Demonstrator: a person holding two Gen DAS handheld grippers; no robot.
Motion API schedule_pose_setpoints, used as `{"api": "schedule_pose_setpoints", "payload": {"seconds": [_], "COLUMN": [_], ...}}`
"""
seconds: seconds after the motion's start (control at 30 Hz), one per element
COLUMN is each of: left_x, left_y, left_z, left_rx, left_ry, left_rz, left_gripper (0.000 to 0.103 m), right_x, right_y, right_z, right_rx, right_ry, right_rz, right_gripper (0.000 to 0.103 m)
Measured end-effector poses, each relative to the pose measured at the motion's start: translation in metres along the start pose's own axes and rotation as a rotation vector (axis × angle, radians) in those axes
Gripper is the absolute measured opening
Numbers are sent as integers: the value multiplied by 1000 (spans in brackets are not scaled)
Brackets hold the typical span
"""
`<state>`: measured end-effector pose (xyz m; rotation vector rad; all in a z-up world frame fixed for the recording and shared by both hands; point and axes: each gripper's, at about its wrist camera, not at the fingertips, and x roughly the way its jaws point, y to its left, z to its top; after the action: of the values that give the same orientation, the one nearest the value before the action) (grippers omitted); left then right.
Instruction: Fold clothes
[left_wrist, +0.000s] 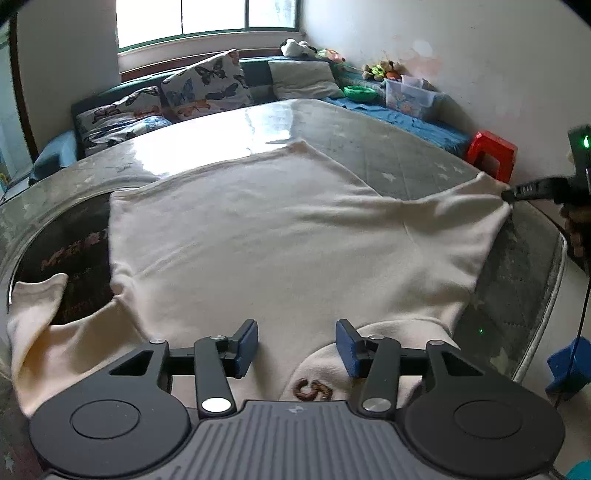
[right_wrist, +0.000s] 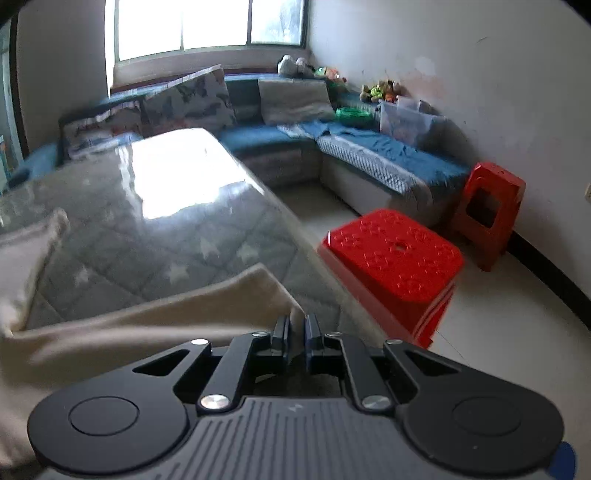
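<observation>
Two grippers | left gripper (left_wrist: 296, 345) agape | right gripper (right_wrist: 295, 332) – pinching cream garment (left_wrist: 280, 236) corner

garment (left_wrist: 277, 236): cream | table cover (right_wrist: 155, 251): grey, white stars | stools (right_wrist: 395, 258): red | cushions (left_wrist: 207, 83): butterfly print | sofa (right_wrist: 388, 155): blue

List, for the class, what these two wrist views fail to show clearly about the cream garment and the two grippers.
- Embroidered brown lettering on the cream fleece garment: left wrist view, partly cut off by the left gripper body.
- Dark print under the glass tabletop: left wrist view, blurred and partly covered by a sleeve.
- Right gripper grip: right wrist view, shut on a garment edge; which part of the garment is unclear.
</observation>
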<state>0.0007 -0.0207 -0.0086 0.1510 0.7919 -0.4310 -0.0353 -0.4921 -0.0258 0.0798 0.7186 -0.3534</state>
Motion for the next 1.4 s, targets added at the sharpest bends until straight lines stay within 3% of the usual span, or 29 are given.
{"api": "schedule_pose_setpoints", "payload": {"seconds": [0.13, 0.4, 0.67, 0.83, 1.13, 1.23, 1.4], "left_x": [-12, -15, -27, -27, -37, -43, -55], "left_y": [22, 83, 133, 147, 181, 202, 213], "left_z": [3, -3, -20, -22, -32, -40, -44], "left_rx": [-53, -217, -302, -354, -497, -546, -569], "left_ry": [-43, -28, -7, -3, -14, -1, 0], "left_rz": [25, 123, 289, 472, 733, 790, 805], "left_gripper": [50, 50, 50, 50, 50, 51, 51], "right_x": [-10, -23, -14, -10, -7, -6, -7], "right_y": [9, 55, 66, 65, 63, 63, 62], "right_z": [1, -4, -9, -9, -9, -9, -8], "right_rx": [-32, -144, -153, -148, -142, -138, -131], "right_ry": [-30, -22, 13, 18, 18, 17, 17], "right_rz": [6, 196, 208, 199, 199, 196, 198], "right_gripper": [21, 33, 38, 45, 48, 50, 50]}}
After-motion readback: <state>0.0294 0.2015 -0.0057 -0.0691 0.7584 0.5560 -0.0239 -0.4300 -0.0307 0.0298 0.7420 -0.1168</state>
